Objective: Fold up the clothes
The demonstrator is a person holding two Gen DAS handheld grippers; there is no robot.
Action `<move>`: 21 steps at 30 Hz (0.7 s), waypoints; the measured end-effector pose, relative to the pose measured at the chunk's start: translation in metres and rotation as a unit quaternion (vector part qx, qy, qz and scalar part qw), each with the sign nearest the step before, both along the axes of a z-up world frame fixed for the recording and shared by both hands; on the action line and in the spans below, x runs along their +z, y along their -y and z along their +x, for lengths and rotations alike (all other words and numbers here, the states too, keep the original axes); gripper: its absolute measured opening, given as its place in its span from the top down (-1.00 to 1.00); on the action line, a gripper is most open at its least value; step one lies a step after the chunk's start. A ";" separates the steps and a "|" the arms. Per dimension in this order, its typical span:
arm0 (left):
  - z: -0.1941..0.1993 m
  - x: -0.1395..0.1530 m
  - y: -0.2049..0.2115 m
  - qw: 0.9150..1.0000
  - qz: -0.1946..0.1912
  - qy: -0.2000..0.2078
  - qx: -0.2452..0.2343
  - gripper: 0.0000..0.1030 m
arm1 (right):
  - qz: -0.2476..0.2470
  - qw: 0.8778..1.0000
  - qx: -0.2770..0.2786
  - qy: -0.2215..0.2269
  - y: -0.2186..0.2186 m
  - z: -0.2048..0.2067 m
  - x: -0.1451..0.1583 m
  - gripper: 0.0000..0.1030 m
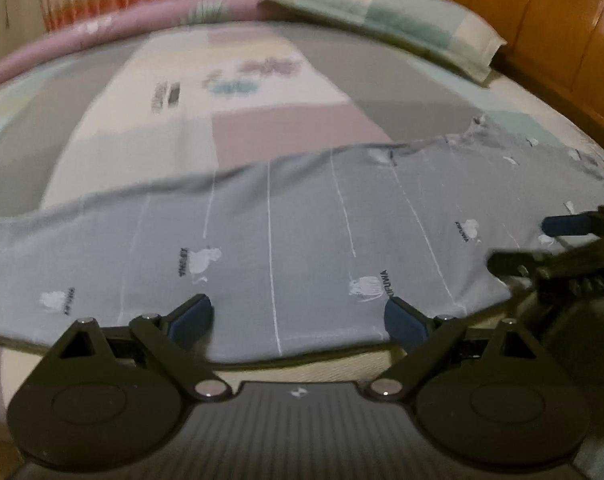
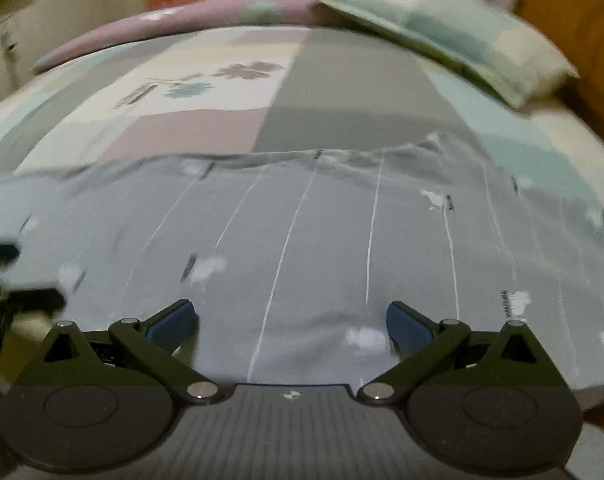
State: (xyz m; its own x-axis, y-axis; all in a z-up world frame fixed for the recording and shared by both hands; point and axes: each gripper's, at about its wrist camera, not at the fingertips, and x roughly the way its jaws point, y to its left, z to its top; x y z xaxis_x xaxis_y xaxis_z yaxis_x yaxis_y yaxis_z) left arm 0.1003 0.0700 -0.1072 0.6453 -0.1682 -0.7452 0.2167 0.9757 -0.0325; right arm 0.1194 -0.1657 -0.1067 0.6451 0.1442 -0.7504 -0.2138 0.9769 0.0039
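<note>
Big patchwork bedsheet (image 1: 261, 120) covers the bed, with a pillow (image 1: 402, 16) at the far right. The grey garment (image 1: 302, 232) with thin white stripes lies spread flat along the near edge. Left gripper (image 1: 297, 318) hangs over its near hem, jaws wide and released. Right gripper (image 2: 291, 320) too, gaping, nothing pinched.

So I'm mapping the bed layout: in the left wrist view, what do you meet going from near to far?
left gripper → grey-blue garment → patchwork bedsheet → pillow
</note>
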 end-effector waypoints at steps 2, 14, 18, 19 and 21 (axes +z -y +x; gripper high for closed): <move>0.000 0.004 0.001 1.000 0.001 -0.010 -0.001 -0.81 | 0.001 1.000 0.022 0.001 0.004 -0.010 0.002 -1.00; 0.025 0.007 0.024 1.000 0.004 -0.015 0.020 -0.81 | 0.115 0.988 -0.039 0.091 0.108 0.064 0.035 -1.00; 0.025 0.007 0.028 0.999 0.008 -0.024 0.020 -0.81 | 0.144 0.986 -0.035 0.073 0.128 0.105 0.031 -1.00; 0.028 0.010 0.027 0.999 -0.006 -0.027 0.016 -0.81 | 0.148 0.986 -0.043 0.064 0.132 0.116 0.025 -1.00; 0.035 0.022 0.028 0.999 -0.038 -0.029 0.000 -0.81 | 0.158 0.985 -0.058 0.032 0.138 0.133 0.006 -1.00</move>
State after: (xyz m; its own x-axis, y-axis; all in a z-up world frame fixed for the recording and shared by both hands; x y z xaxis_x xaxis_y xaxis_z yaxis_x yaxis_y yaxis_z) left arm 0.1352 0.0420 -0.0849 0.6019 -0.2258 -0.7660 0.2116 0.9700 -0.1197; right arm 0.2525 -0.3034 -0.1004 0.7161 0.2855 -0.6369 -0.1099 0.9473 0.3010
